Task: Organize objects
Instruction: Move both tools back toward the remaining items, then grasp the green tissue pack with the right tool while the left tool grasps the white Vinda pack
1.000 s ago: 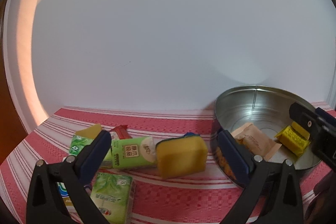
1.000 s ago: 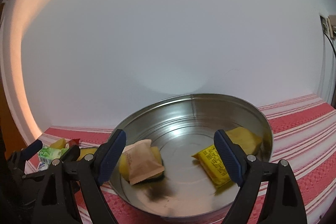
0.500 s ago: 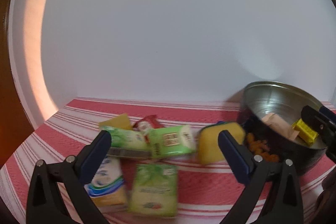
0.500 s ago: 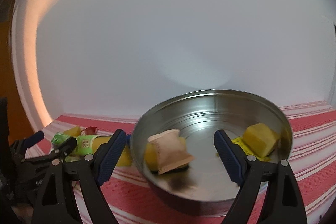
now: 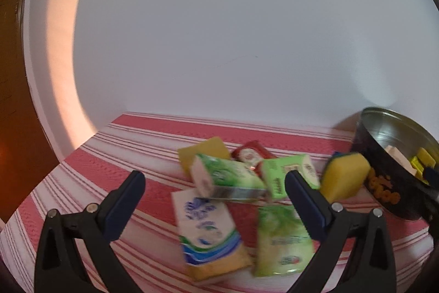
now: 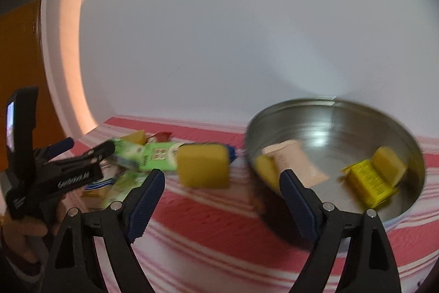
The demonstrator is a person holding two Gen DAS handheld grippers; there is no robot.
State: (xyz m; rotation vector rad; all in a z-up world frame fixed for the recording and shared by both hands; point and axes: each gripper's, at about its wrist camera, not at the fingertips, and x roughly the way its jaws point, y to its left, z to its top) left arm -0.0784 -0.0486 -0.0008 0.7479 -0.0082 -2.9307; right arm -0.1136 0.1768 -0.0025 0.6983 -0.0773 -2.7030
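Note:
A heap of packets lies on the red striped cloth: a white and blue tissue pack [image 5: 205,227], a green pack [image 5: 282,238], a green box [image 5: 227,177], a green sachet [image 5: 288,175] and a red sachet [image 5: 251,155]. Over this heap hovers my left gripper [image 5: 214,197], open and empty. A yellow sponge [image 5: 343,177] [image 6: 204,165] stands beside the round metal tin [image 6: 329,111] [image 5: 395,191]. Inside the tin lie a beige sachet [image 6: 296,161], a yellow packet [image 6: 367,180] and yellow sponges [image 6: 389,164]. My right gripper [image 6: 222,197] is open and empty, in front of the sponge and the tin's left side.
A white wall stands close behind the table. The cloth's left edge drops off beside a brown surface [image 5: 16,73]. In the right wrist view the left gripper's body [image 6: 55,172] and the hand holding it sit at the far left.
Both views have swung left. The packet heap now lies between my left fingers and the tin has slid to the right. In the right wrist view the sponge and packets have come into sight.

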